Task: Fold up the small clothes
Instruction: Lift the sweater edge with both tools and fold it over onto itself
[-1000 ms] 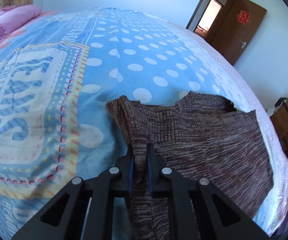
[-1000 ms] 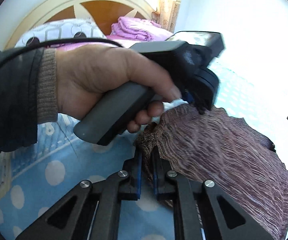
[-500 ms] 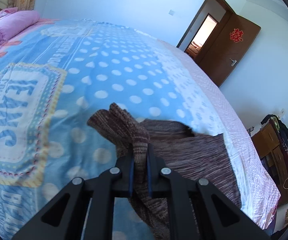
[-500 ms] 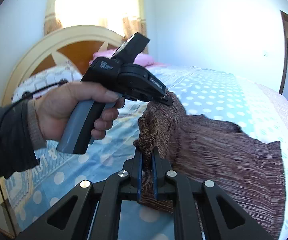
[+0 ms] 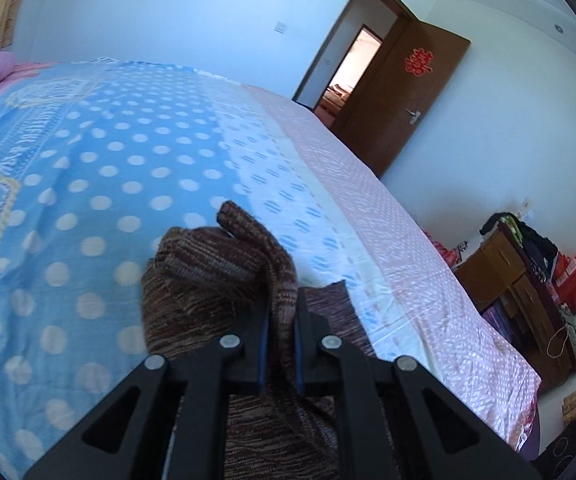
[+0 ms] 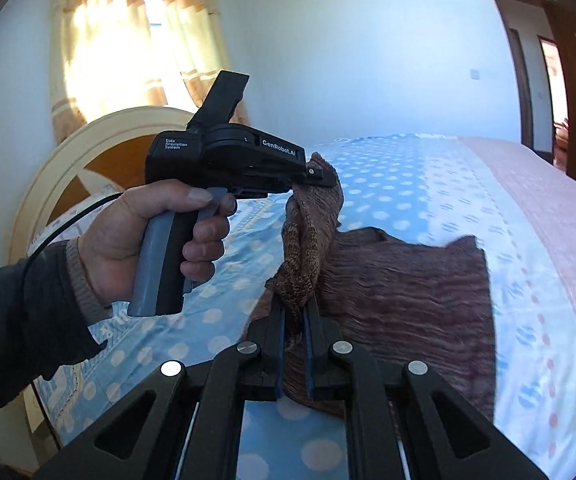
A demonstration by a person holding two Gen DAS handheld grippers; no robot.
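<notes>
A small brown marled knit sweater [image 6: 400,280] lies on the bed, its left edge lifted. My left gripper [image 5: 281,312] is shut on a bunched fold of the sweater [image 5: 207,276] and holds it above the bedspread. In the right wrist view the left gripper [image 6: 316,178] is seen held by a hand, with the knit hanging from its tips. My right gripper [image 6: 292,320] is shut on the sweater's near corner, also raised. The rest of the sweater drapes down to the bed on the right.
The bedspread [image 5: 107,168] is blue with white dots and has a pink border [image 5: 388,240] at its right edge. A headboard [image 6: 71,172] and curtained window [image 6: 127,40] stand behind. A wooden dresser [image 5: 520,300] and open door [image 5: 404,92] are to the right.
Both grippers have risen with the sweater's edge and swung rightward. The lifted fold now hangs higher off the bed, and less of the sweater lies flat.
</notes>
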